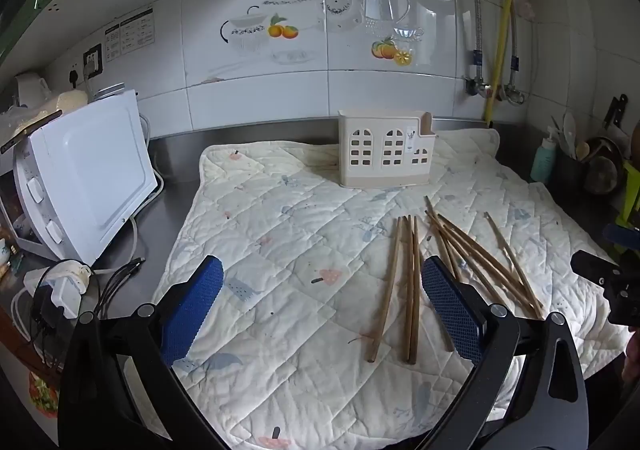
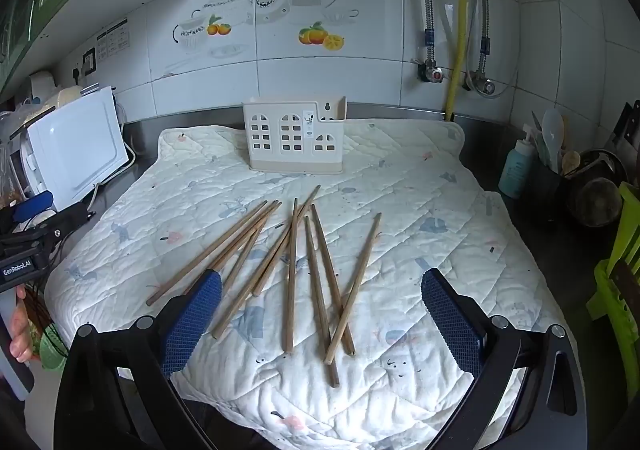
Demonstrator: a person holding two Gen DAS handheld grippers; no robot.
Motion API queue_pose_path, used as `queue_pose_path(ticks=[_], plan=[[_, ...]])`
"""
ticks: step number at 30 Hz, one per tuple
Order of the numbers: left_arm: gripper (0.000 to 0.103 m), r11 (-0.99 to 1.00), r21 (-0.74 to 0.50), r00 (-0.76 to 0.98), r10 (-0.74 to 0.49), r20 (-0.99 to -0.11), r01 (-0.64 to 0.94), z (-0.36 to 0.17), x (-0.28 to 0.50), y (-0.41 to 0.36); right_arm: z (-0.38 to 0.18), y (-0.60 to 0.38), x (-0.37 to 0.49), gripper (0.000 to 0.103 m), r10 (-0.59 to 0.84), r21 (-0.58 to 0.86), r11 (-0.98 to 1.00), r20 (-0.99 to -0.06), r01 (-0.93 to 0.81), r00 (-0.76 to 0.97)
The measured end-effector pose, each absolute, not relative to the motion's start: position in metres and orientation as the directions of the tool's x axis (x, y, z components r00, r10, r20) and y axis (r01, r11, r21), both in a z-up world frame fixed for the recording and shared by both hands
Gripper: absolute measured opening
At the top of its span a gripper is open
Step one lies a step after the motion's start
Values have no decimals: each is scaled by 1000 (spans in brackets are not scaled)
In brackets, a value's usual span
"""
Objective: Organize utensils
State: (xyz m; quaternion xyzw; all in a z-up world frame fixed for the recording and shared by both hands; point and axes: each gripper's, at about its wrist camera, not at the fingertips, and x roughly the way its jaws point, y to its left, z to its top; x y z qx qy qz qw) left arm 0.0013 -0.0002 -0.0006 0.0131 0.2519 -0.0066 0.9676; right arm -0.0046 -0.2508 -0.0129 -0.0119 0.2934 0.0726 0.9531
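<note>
Right wrist view, right gripper (image 2: 321, 314): jaws spread wide and empty, hovering low over the near half of the quilted mat (image 2: 420, 185); its blue pads (image 2: 452, 326) touch nothing.
Left wrist view, left gripper (image 1: 322, 308): likewise released and holding nothing, its right pad just beside a trio of sticks at lower centre of the frame.
Task's things: bare wooden chopsticks (image 2: 292, 274) lie loose on the mat in a fan, several crossing one another at centre frame; one stick lies a little apart to the right.
Same sticks from the left: chopsticks (image 1: 410, 286) sit right of centre, three nearly parallel and the rest in a crossed heap.
Destination: a cream utensil holder (image 2: 295, 137) with window-shaped cut-outs stands upright at the far edge of the mat, against the steel backsplash, well apart from the sticks; no sticks show above its rim.
Step in hand, as a judgement: the start of gathering; nothing is picked up yet.
Next move, as a judgement: lower one gripper over a stick lying clear of the crossings, close across its shaft, lift, tip it upright and drop it into the holder.
Risk: thin sticks may roll or drag neighbours along.
Readable writing: "GenRobot.AI" (image 2: 17, 268) on the other gripper's body at left edge; the holder's small label and the wall chart (image 2: 113, 40) at upper left are too small to read.
</note>
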Motion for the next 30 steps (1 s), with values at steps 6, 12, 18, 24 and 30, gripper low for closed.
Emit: queue_pose_path(ticks=[6, 12, 18, 24, 30], plan=[[98, 999, 22, 870, -15, -493, 30, -4, 8, -4, -11, -252, 1, 97, 130, 18, 989, -565, -145, 815], [98, 1000, 19, 872, -10, -490, 22, -5, 4, -3, -12, -251, -1, 97, 131, 16, 989, -557, -147, 820], [98, 1000, -2, 864, -14, -503, 15, -8, 8, 0, -12, -251, -1, 97, 132, 19, 989, -560, -147, 818], [98, 1000, -1, 865, -3, -502, 3, -8, 11, 0, -13, -251, 1, 97, 130, 17, 989, -562, -145, 817], [98, 1000, 5, 869, 8, -495, -6, -10, 10, 0, -14, -252, 2, 97, 135, 24, 989, -562, -147, 816]])
